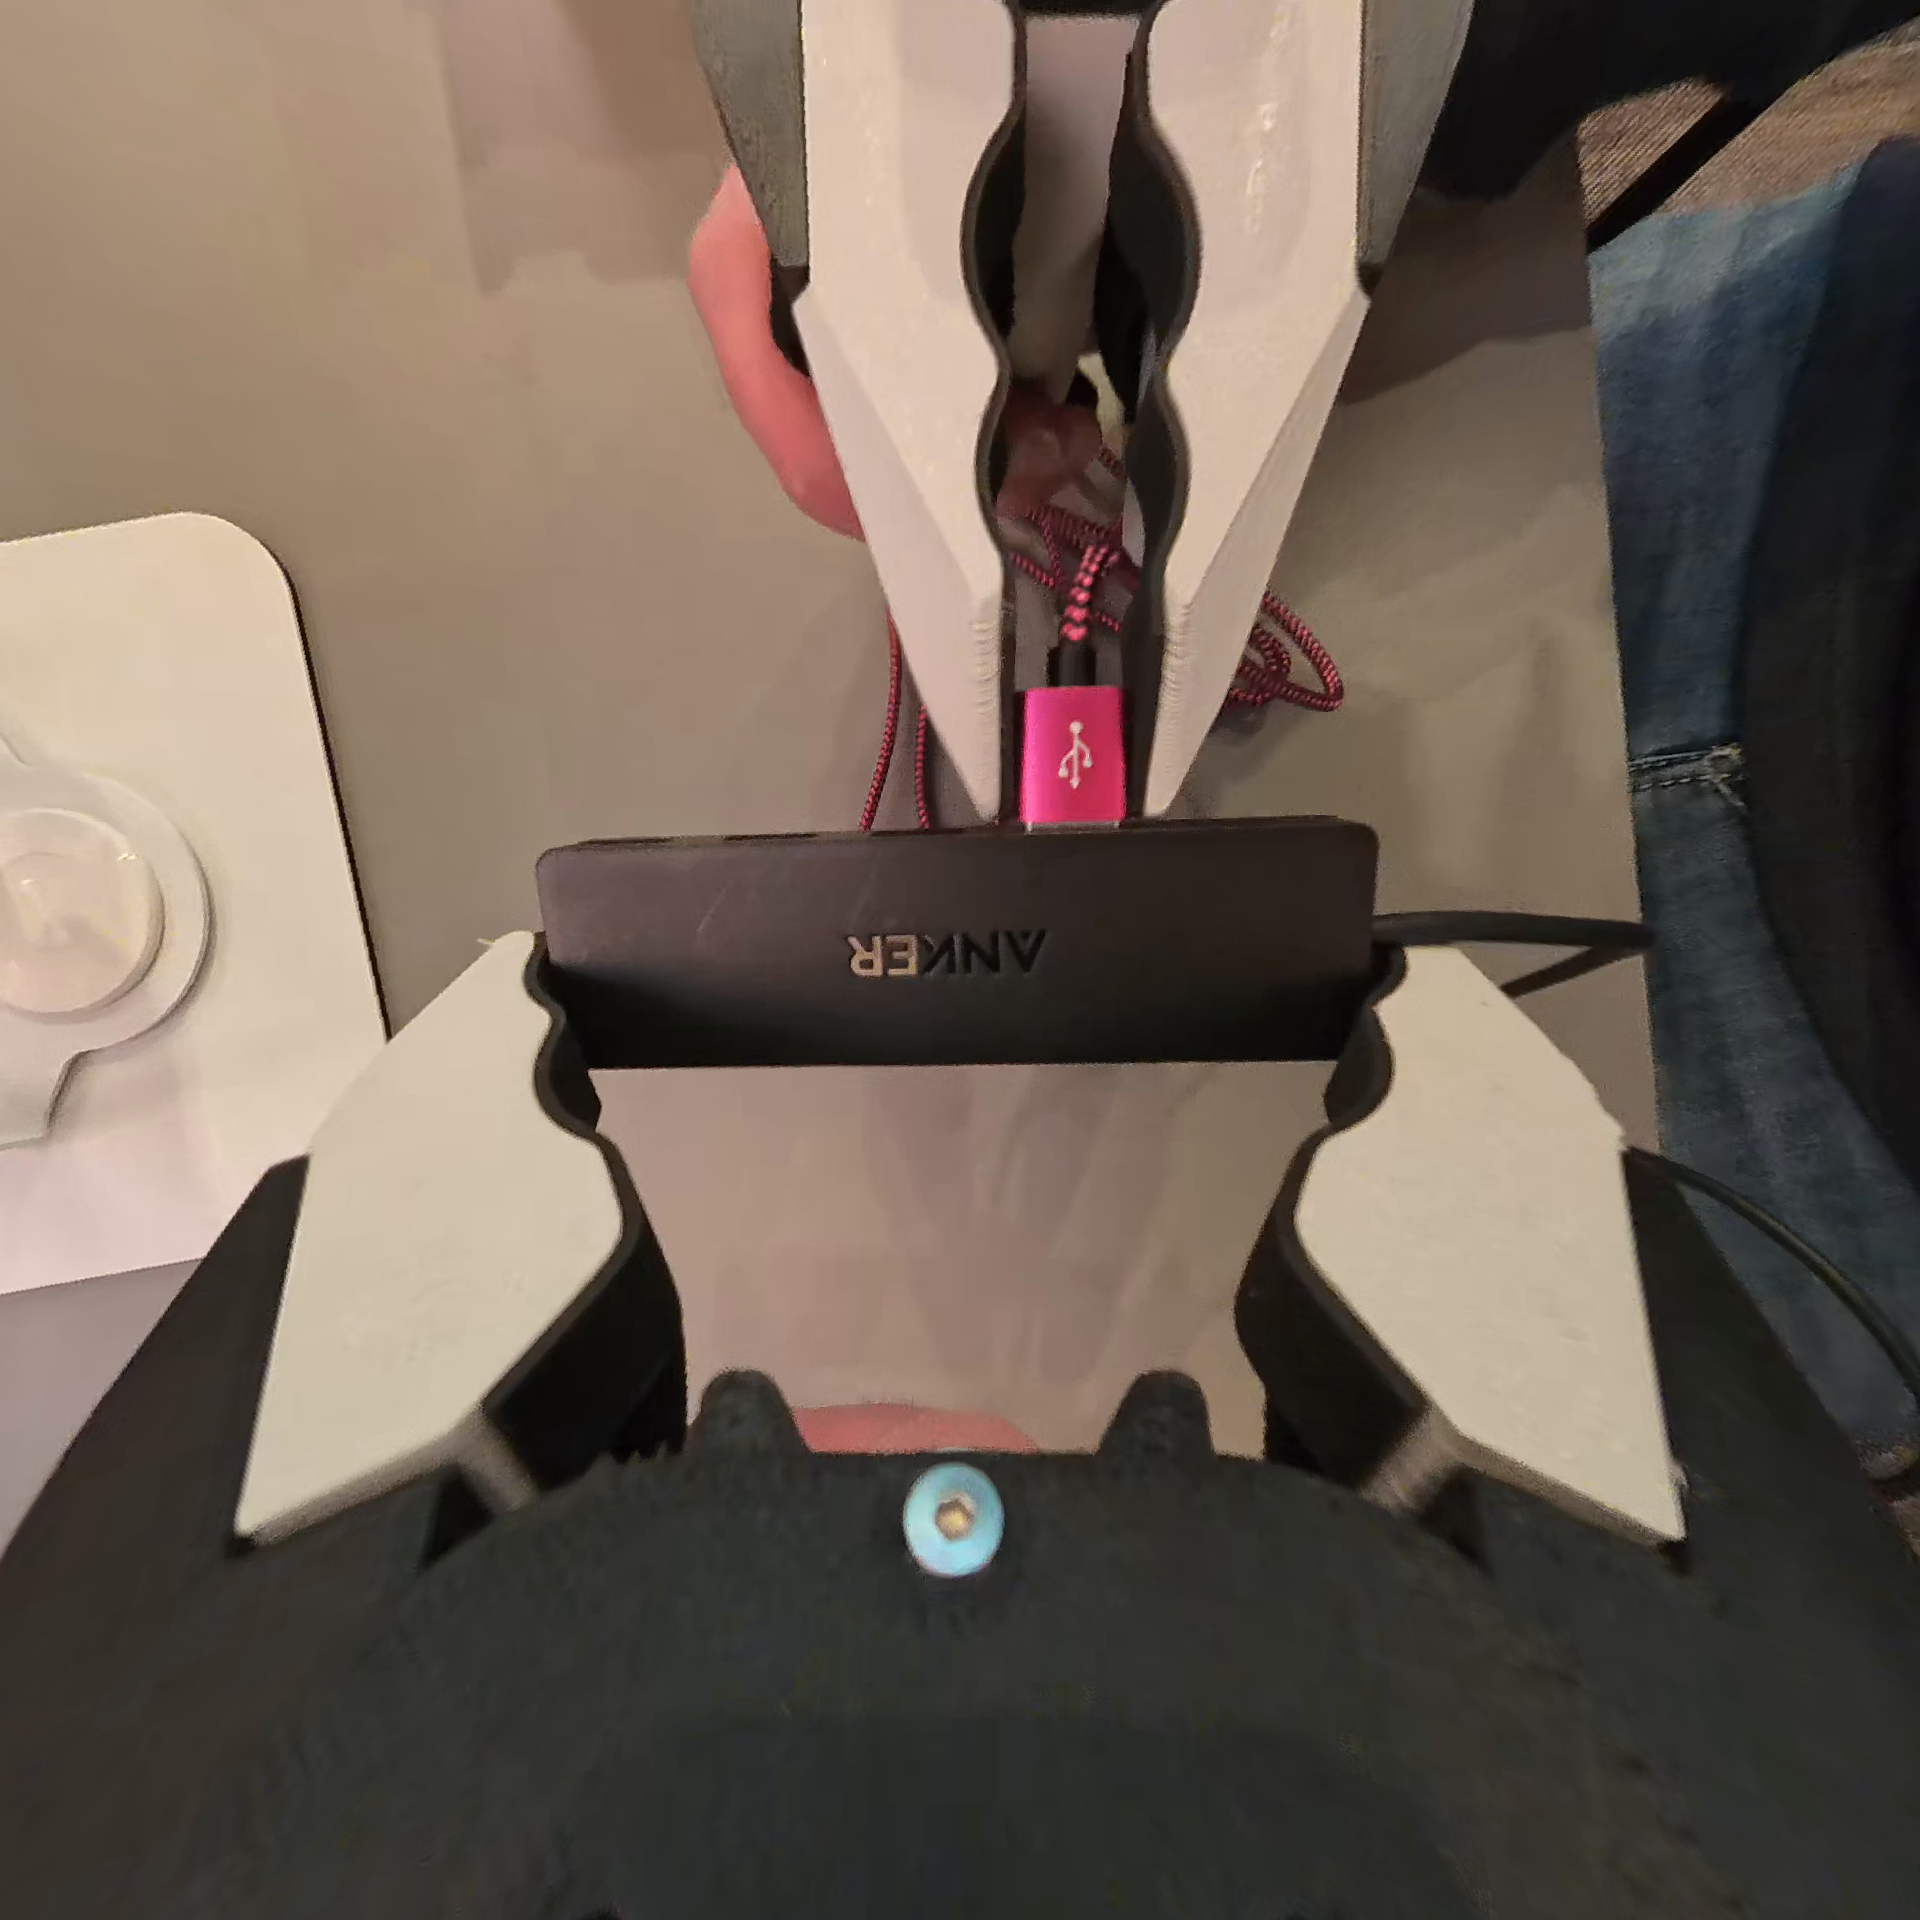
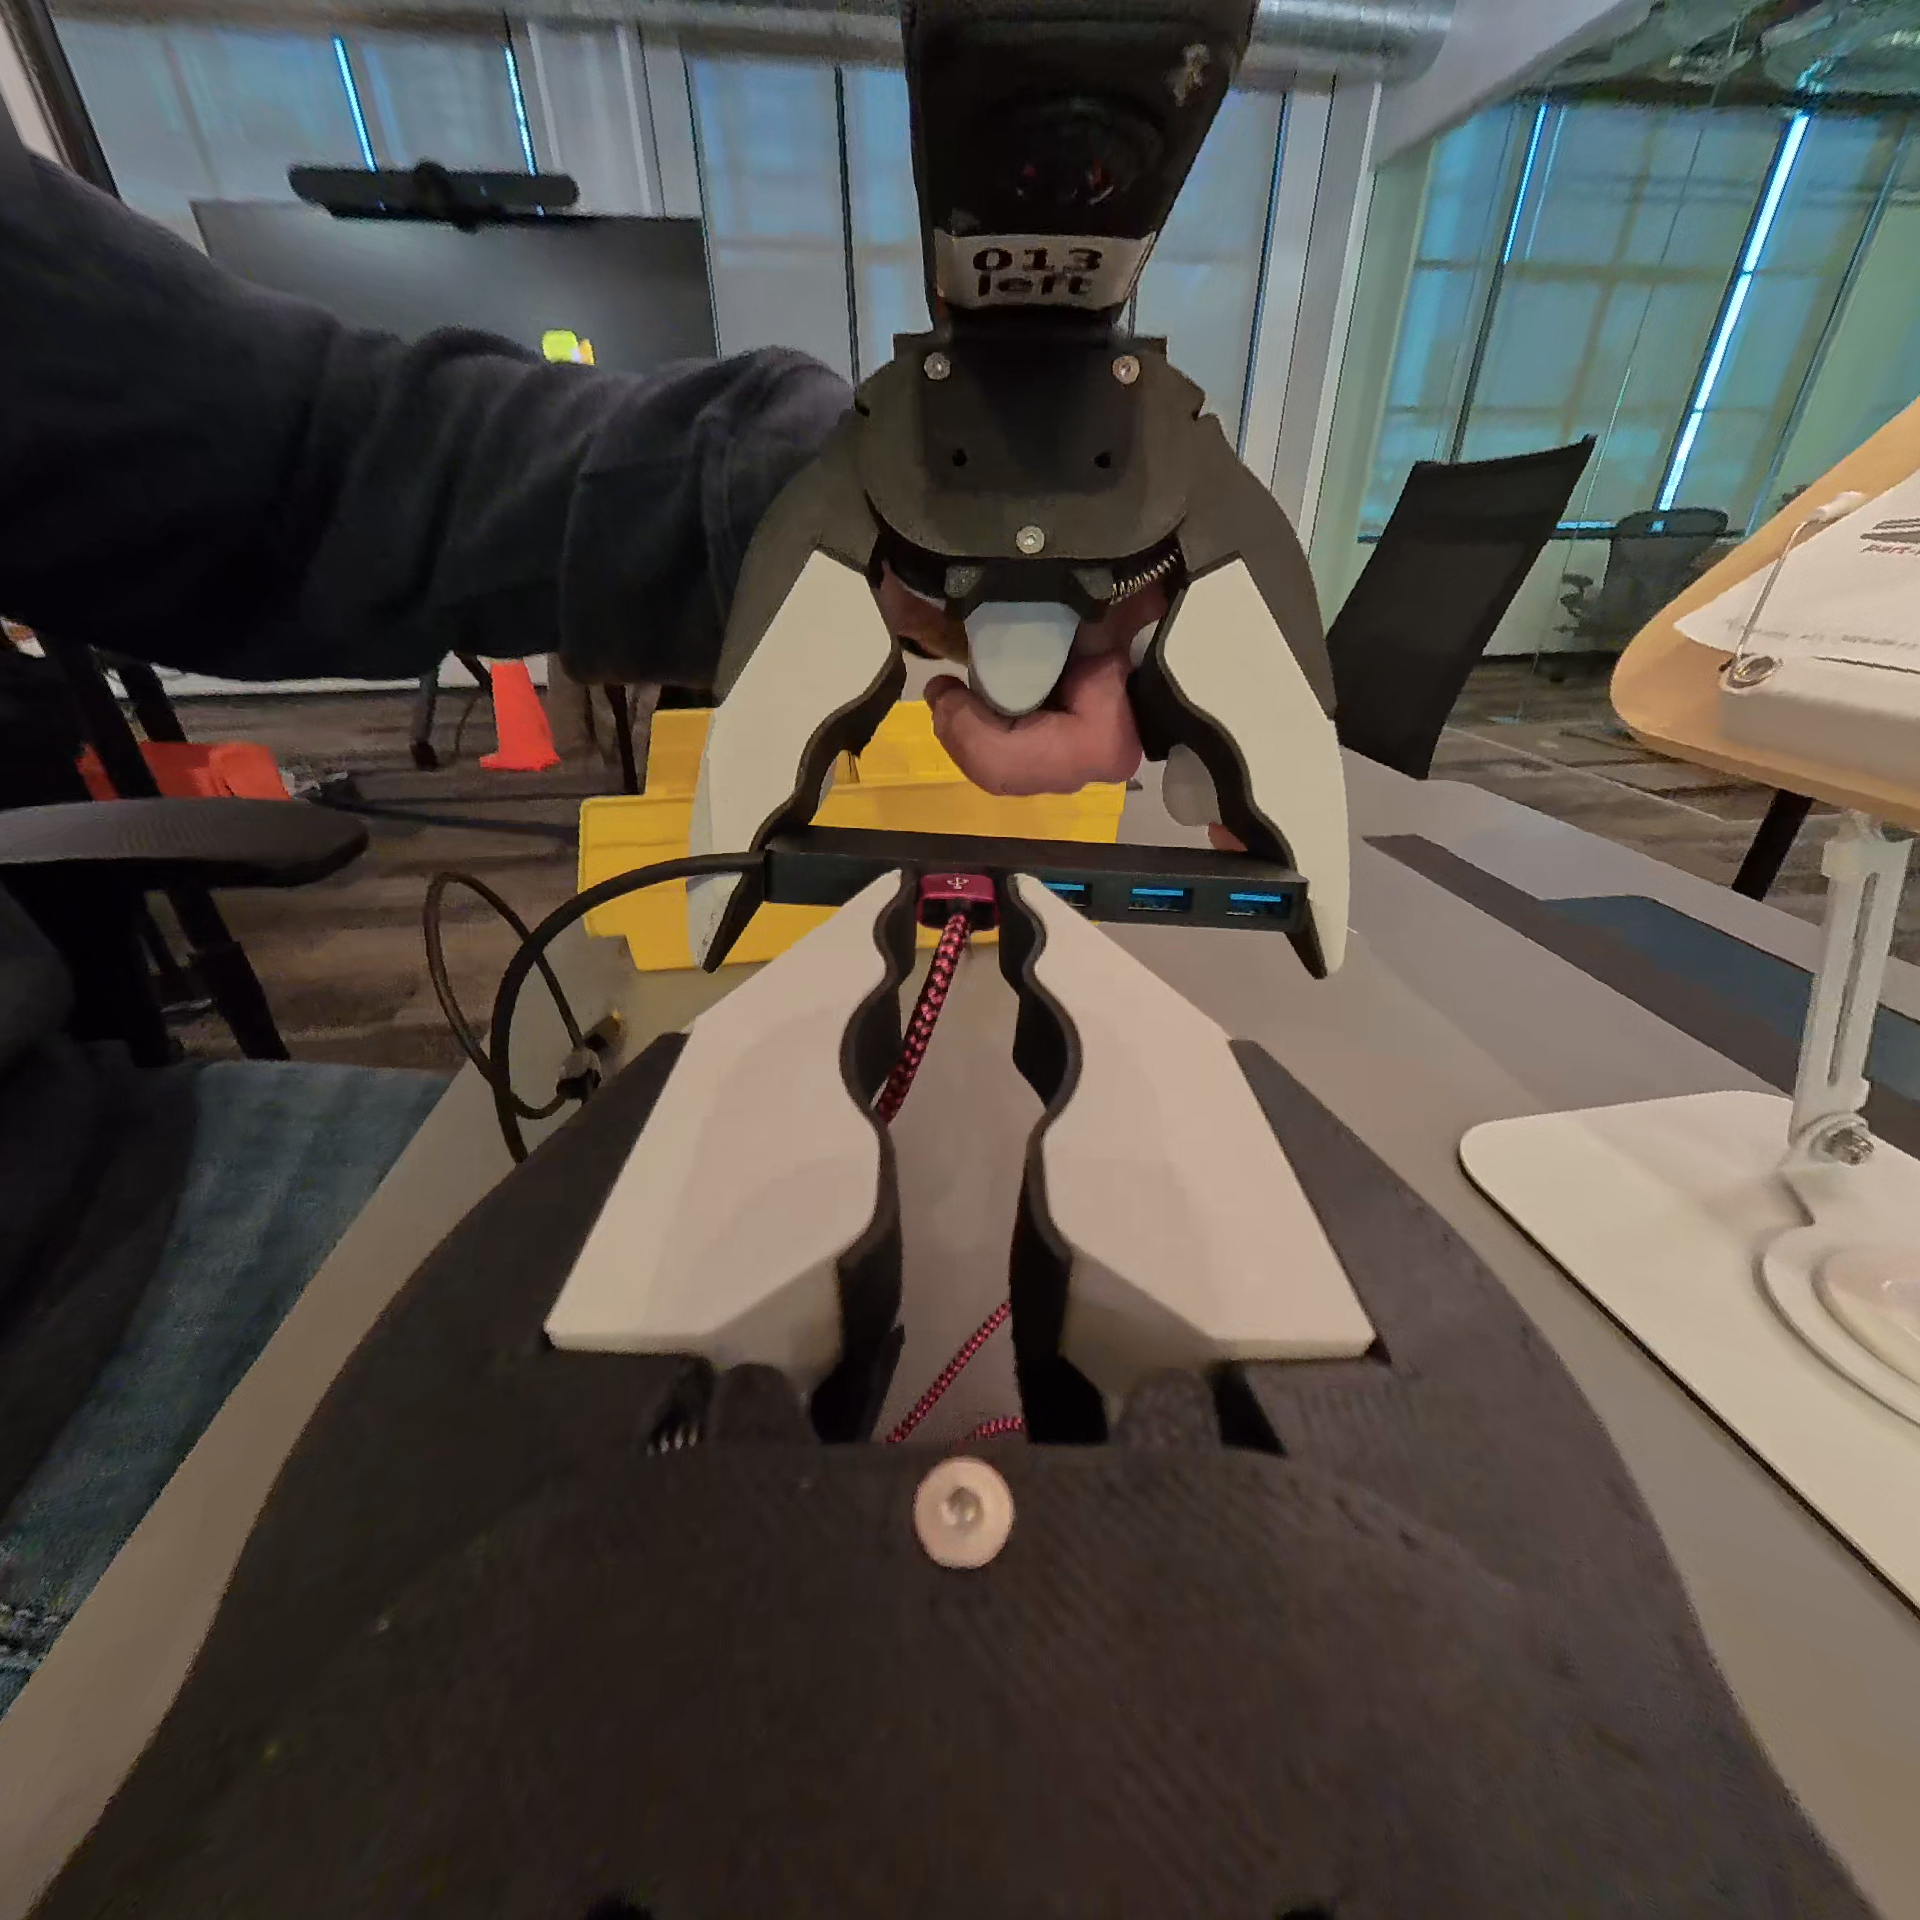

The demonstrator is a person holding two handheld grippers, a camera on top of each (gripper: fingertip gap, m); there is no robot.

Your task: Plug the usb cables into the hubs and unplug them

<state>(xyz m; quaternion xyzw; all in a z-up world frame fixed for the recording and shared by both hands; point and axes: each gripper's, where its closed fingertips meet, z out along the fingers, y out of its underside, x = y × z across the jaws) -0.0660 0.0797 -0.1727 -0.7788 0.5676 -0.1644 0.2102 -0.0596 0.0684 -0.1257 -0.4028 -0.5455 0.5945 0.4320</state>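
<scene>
My left gripper [image 1: 956, 997] is shut on a black USB hub [image 1: 956, 914], one finger at each short end, and holds it level above the grey table [image 1: 468, 364]. My right gripper [image 1: 1072, 805] reaches in from the far side, shut on a pink USB plug [image 1: 1072, 764] whose shell sits almost against the hub's port edge. Its pink-and-black braided cable [image 1: 1288, 665] trails behind. In the right wrist view, my right gripper [image 2: 954, 904] pinches the plug [image 2: 954, 885] in the leftmost port of the hub [image 2: 831, 862]. Three blue ports [image 2: 1158, 896] are free. The left gripper [image 2: 1023, 914] holds the hub.
A white stand base [image 1: 156, 883] lies left of the hub; it also shows in the right wrist view [image 2: 1662, 1247]. The hub's black cord [image 2: 520, 987] loops off the table's edge. A yellow bin [image 2: 644, 883] and chairs stand beyond the table.
</scene>
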